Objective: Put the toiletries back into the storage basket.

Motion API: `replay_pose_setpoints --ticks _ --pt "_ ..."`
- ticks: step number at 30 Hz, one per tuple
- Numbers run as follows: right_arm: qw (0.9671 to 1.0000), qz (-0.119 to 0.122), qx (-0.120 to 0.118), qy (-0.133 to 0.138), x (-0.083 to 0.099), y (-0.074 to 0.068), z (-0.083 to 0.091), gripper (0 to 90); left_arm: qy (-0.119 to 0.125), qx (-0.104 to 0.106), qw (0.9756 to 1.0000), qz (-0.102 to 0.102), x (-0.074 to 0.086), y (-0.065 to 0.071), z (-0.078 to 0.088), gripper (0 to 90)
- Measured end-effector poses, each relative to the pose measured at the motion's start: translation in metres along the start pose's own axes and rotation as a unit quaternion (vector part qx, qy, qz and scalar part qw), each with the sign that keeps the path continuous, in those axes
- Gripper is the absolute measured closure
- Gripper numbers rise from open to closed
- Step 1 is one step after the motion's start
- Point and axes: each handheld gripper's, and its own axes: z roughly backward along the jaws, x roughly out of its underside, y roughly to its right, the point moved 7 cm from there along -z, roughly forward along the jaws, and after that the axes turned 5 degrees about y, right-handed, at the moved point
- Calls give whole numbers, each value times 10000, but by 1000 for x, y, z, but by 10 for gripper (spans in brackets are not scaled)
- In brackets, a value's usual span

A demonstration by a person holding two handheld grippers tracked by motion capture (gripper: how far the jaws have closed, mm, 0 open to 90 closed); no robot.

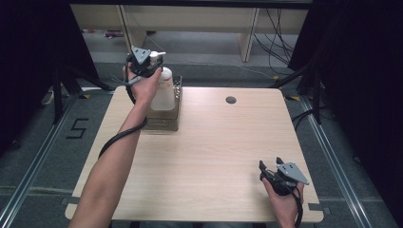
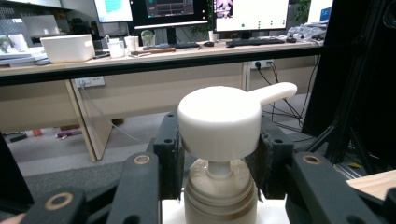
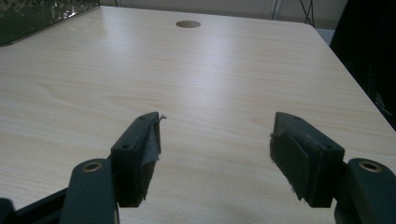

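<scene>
The pump bottle (image 1: 163, 90) stands upright in a tray (image 1: 164, 124) at the desk's (image 1: 214, 156) far left edge, its spout pointing right. The left gripper (image 2: 219, 154) has its fingers closed on the bottle's neck, under the pump head. The right gripper (image 1: 271, 165) rests near the desk's near right corner, fingers spread apart over bare wood, with open room between.

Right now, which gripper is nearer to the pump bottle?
Left. The left gripper is shut on the pump bottle at its neck; the right gripper rests open at the table's near right corner.
</scene>
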Motion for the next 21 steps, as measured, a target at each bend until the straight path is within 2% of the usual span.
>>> replay_pose_setpoints --ticks 1,4,5,7,9,10,16,17,18,19,20,21 --pt "9999 -126 0 -46 1 -2 0 340 -9 -7 10000 -9 1 0 -1 592" --pt "9999 -116 -2 -65 1 -2 1 340 -51 -28 10000 -21 6 -1 -6 592" --pt "9999 -113 -1 -70 1 -2 1 340 -56 -41 10000 -30 7 -2 -7 592" --pt "10000 81 13 -42 0 2 0 339 -89 -54 9999 -53 10 -3 -9 592" --pt "10000 -24 9 -84 1 1 1 339 -116 -69 9999 -55 12 -4 -10 592" --pt "9999 109 21 -47 0 2 0 339 -122 -67 9999 -48 13 -4 -11 592" --pt "9999 62 -1 -79 1 2 0 339 -166 -116 9998 -48 21 -7 -15 592" --pt "9999 22 -73 -73 1 0 0 338 -185 -123 9997 -52 22 -7 -16 592" --pt "9999 -41 -43 -88 1 0 1 339 -209 -130 9997 -44 24 -7 -16 592" --pt "9999 67 -30 -81 0 1 1 339 -219 -133 9996 -72 26 -7 -17 591" --pt "9999 -113 -15 -93 1 -2 1 339 -232 -128 9996 -50 27 -7 -18 591" --pt "9999 64 -29 -82 0 1 1 339 -242 -135 9996 -37 28 -7 -19 591"
